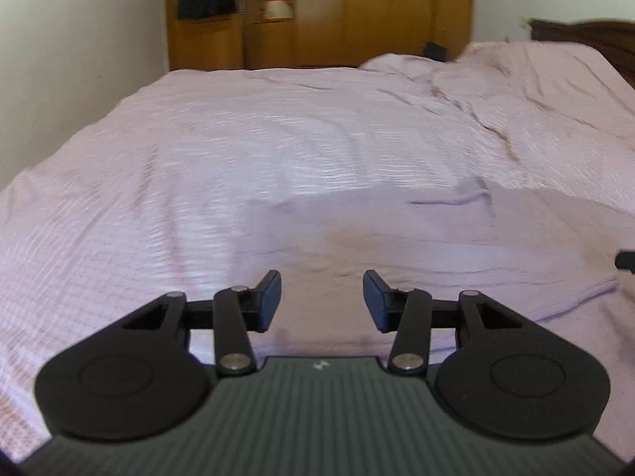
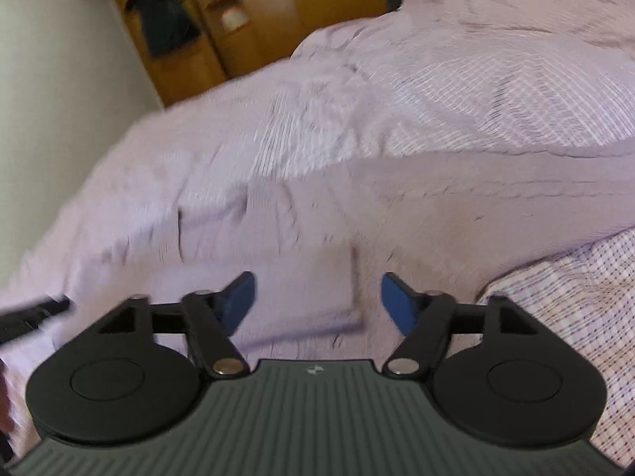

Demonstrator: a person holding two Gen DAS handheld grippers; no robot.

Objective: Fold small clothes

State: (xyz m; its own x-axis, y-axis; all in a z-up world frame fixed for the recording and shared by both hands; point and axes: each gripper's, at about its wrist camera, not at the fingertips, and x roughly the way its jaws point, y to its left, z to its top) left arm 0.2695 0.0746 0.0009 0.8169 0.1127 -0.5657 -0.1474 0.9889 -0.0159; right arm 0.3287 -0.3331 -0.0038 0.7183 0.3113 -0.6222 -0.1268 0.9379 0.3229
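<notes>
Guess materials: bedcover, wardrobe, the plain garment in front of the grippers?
Bedcover: woven fabric, probably cotton, matte; fine ribbed check, soft creases.
Wardrobe: wood or wood veneer, warm slight sheen; blur hides grain.
Plain lilac garment: thin smooth cloth, matte, lying flat with faint wrinkles.

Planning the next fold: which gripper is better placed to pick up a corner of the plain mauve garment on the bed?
Probably right. The right gripper is open with a corner of the mauve garment just ahead between its fingers; the left gripper faces flat cloth.
</notes>
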